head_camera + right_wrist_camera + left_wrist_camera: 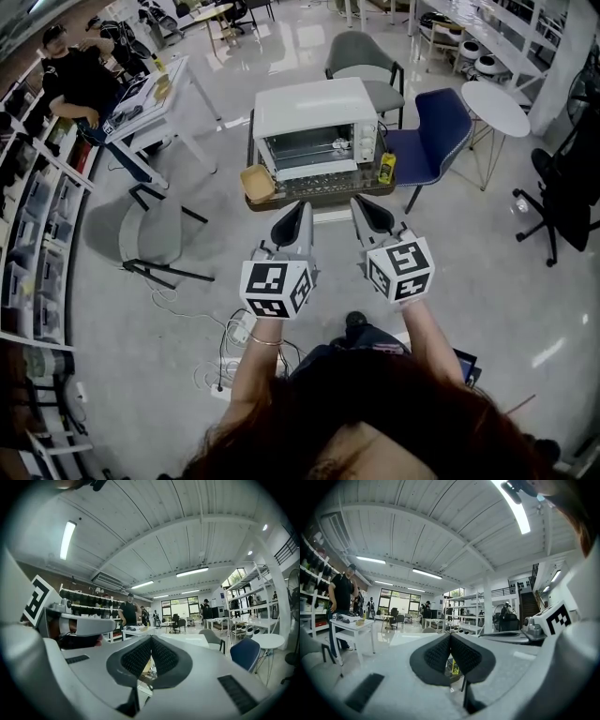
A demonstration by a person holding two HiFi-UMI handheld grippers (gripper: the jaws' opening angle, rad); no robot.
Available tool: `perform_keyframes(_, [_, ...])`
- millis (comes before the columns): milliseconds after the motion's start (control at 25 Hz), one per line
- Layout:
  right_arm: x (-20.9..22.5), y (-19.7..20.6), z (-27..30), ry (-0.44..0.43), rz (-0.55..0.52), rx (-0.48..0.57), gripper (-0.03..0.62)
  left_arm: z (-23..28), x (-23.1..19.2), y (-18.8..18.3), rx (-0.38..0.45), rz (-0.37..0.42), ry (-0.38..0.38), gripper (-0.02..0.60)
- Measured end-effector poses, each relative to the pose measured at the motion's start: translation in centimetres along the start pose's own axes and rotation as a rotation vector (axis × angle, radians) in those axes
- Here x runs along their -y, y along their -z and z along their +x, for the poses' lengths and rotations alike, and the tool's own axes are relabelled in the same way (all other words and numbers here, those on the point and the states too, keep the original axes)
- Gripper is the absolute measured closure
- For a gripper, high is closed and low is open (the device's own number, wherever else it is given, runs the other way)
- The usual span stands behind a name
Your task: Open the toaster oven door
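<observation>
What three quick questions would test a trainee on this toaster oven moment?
1. True or false: the left gripper and the right gripper both have their jaws together, with nothing between them.
2. In the head view, what stands just right of the toaster oven? A) a yellow bottle B) a red mug C) a green plate
3. Is either gripper touching the toaster oven?
Key: 1 true; 2 A; 3 no, both are short of it.
</observation>
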State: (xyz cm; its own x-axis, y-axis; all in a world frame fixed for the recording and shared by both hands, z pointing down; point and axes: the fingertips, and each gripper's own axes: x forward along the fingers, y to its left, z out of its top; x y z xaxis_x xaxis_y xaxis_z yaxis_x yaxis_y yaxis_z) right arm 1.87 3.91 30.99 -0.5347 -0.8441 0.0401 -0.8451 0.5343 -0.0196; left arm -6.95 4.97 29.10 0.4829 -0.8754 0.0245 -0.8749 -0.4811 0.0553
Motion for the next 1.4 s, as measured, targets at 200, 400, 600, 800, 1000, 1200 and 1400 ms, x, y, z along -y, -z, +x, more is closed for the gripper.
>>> perform_keyframes(200, [0.5,-0.4,0.2,-0.015,-0.009,0.007,0.592,0.8,0.2,0.1,-0.003,-0.004,-0.016,0.566])
perform_keyframes(400, [1.1,-0.9,0.3,-0.027,-0.019,0.012,0.592,1.4,0.3,0.1,-0.007,-0.01,-0.031,0.566])
perform_keyframes(600, [2.0,-1.1,0.2,-0.031,-0.014,0.017,0.592,2.2,1.0,0.1,-0.008,-0.013,-0.03,0.566])
perform_keyframes(800, [2.5,-0.9,0.0,-0.031,-0.009,0.017,0.592,2.6,1.5,0.0,-0.009,-0.012,-0.025,0.566])
perform_keyframes(1000, [3.0,-1.1,-0.1,-0.025,-0.003,0.024,0.592,3.0,1.9,-0.1,-0.014,-0.009,-0.016,0.566])
perform_keyframes(1200, [3.4,-1.1,0.0,-0.018,0.001,0.019,0.592,3.6,2.0,0.0,-0.021,-0.011,-0.006,0.566])
perform_keyframes(1400, [3.7,-0.5,0.5,-0.016,0.002,0.011,0.592,4.1,1.8,0.5,-0.026,-0.015,-0.006,0.566])
